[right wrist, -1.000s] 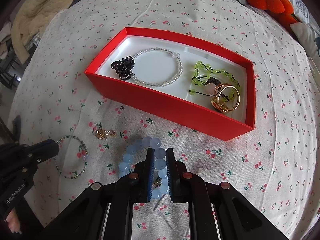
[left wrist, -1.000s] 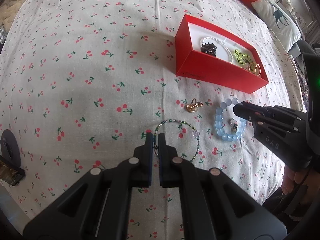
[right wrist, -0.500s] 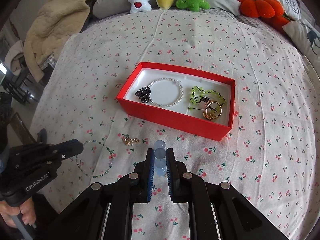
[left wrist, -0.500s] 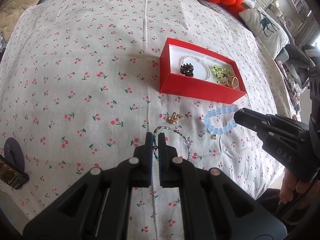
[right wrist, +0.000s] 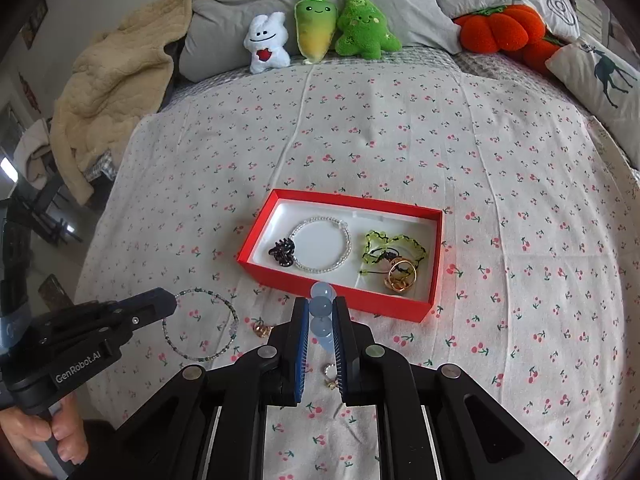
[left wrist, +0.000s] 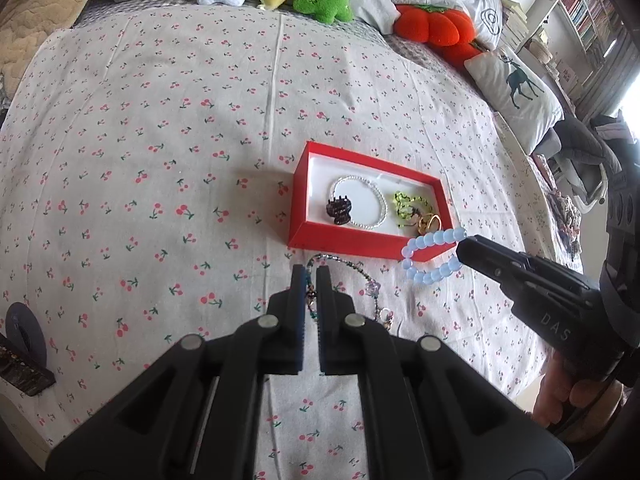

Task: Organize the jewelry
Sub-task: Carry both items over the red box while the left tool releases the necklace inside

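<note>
My left gripper is shut on a thin dark-green seed-bead bracelet, which hangs above the cherry-print bedsheet. In the right wrist view that left gripper comes in from the lower left with the bracelet's loop dangling from its tip. My right gripper is shut on a pale blue bead bracelet, also held off the bed. The left wrist view shows that right gripper with the blue loop hanging in front of the red box. A small gold charm lies on the sheet.
The red box holds a dark hair claw, a clear bead bracelet, a green bracelet and gold rings. Plush toys and pillows line the far edge. A beige blanket lies at the left.
Both grippers have risen from the bed, each carrying its bracelet up off the sheet. The blue bracelet now hangs close to the box's near right corner.
</note>
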`<move>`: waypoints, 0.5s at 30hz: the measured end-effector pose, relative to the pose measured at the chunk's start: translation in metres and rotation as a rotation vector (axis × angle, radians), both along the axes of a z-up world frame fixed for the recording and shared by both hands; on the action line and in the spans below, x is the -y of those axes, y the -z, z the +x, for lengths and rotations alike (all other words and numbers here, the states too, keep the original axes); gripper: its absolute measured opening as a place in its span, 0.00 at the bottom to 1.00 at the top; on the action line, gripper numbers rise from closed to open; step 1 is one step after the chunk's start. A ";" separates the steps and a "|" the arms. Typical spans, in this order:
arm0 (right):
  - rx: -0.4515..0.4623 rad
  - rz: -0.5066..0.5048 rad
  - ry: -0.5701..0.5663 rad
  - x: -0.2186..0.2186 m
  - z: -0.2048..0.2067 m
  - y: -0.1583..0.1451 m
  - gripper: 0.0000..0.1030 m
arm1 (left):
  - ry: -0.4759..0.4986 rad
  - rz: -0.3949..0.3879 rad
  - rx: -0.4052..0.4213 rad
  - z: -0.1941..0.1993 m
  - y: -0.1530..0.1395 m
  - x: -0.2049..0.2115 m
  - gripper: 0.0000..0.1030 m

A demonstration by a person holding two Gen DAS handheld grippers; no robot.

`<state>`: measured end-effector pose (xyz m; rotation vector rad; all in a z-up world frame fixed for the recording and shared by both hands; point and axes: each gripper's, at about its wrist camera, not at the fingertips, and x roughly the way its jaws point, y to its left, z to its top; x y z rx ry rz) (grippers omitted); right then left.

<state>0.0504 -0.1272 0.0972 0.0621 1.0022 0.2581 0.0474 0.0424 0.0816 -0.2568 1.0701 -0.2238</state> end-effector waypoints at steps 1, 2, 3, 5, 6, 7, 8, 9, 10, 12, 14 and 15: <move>0.006 0.003 0.006 0.001 0.002 -0.002 0.11 | -0.002 -0.005 0.007 0.003 -0.002 0.002 0.05; 0.013 0.006 0.013 0.003 0.004 -0.005 0.11 | -0.004 -0.009 0.013 0.006 -0.003 0.004 0.05; 0.019 0.011 0.021 0.005 0.006 -0.007 0.11 | -0.006 -0.014 0.020 0.010 -0.004 0.006 0.05; 0.025 0.031 0.036 0.009 0.010 -0.010 0.11 | -0.009 -0.027 0.033 0.017 -0.005 0.010 0.05; 0.029 0.039 0.043 0.011 0.012 -0.011 0.11 | -0.010 -0.033 0.038 0.022 -0.005 0.013 0.05; 0.034 0.047 0.049 0.013 0.015 -0.013 0.11 | -0.012 -0.037 0.041 0.026 -0.003 0.016 0.05; 0.038 0.053 0.055 0.015 0.017 -0.014 0.11 | -0.017 -0.040 0.042 0.031 -0.001 0.018 0.05; 0.043 0.060 0.060 0.016 0.019 -0.015 0.11 | -0.022 -0.043 0.043 0.036 0.001 0.020 0.05; 0.048 0.067 0.065 0.018 0.021 -0.016 0.12 | -0.027 -0.046 0.043 0.041 0.003 0.022 0.05; 0.059 0.080 0.075 0.020 0.026 -0.018 0.12 | -0.039 -0.052 0.047 0.050 0.009 0.026 0.05; 0.068 0.091 0.086 0.023 0.030 -0.019 0.12 | -0.046 -0.047 0.052 0.058 0.015 0.030 0.05; 0.072 0.094 0.092 0.024 0.032 -0.020 0.11 | -0.048 -0.044 0.057 0.062 0.018 0.032 0.05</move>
